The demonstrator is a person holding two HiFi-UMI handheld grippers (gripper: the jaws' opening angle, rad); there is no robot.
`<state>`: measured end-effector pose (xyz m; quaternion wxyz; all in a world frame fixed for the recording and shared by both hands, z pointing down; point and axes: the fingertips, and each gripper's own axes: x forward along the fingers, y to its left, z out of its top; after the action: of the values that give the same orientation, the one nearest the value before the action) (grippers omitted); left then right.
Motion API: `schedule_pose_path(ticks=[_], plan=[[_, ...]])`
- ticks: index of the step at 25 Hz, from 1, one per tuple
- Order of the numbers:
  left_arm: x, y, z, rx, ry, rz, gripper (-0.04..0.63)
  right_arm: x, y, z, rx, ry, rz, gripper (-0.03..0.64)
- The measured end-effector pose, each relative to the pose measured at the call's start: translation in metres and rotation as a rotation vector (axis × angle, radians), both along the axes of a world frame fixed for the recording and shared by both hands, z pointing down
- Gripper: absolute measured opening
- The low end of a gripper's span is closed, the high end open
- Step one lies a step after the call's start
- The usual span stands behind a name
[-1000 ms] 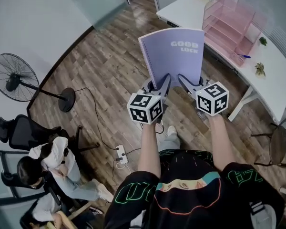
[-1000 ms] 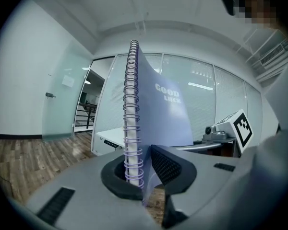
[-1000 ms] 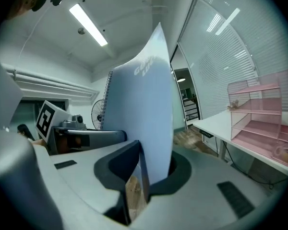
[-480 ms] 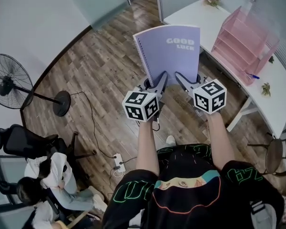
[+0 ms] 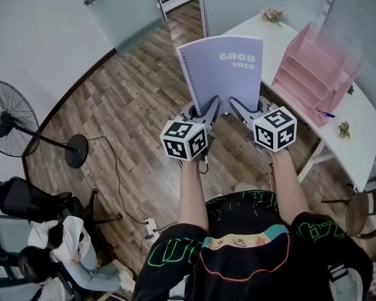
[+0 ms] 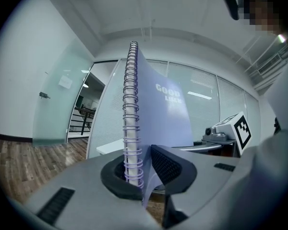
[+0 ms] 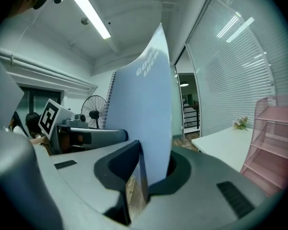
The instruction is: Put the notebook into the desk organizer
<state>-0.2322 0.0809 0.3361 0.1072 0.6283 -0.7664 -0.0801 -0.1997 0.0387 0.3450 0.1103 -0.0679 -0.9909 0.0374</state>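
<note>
Clamping upright notebook (image 5: 229, 74), left gripper (image 5: 208, 110) jaws at spiral (image 5: 189, 74), right gripper (image 5: 238, 110) beside

The notebook (image 5: 224, 68) is left of the desk organizer (image 5: 316, 68), which sits on the desk (image 5: 254, 29).

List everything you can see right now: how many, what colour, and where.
notebook: one, purple, upright, held at its bottom edge by both grippers
desk organizer: one, pink, on the desk at right
desk: one, white, right side
pen: one, blue, on the desk beside the desk organizer
floor fan: one, black, standing far left
seated person: at least one, white top, lower left
left gripper: one, grey, shut on the notebook by its spiral
right gripper: one, grey, shut on the notebook's other side
</note>
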Motion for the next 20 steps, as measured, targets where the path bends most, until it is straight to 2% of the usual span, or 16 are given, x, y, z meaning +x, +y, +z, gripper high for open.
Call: schedule_pose_path(ticks=[10, 20], plan=[[-0.007, -0.052, -0.025, 0.034, -0.022, -0.018, 0.061, -0.009, -0.053, -0.025, 0.022, -0.030, -0.028, 0.054], [-0.007, -0.087, -0.010, 0.009, 0.009, -0.057, 0.061, -0.010, -0.089, -0.009, -0.003, -0.001, -0.071, 0.054]])
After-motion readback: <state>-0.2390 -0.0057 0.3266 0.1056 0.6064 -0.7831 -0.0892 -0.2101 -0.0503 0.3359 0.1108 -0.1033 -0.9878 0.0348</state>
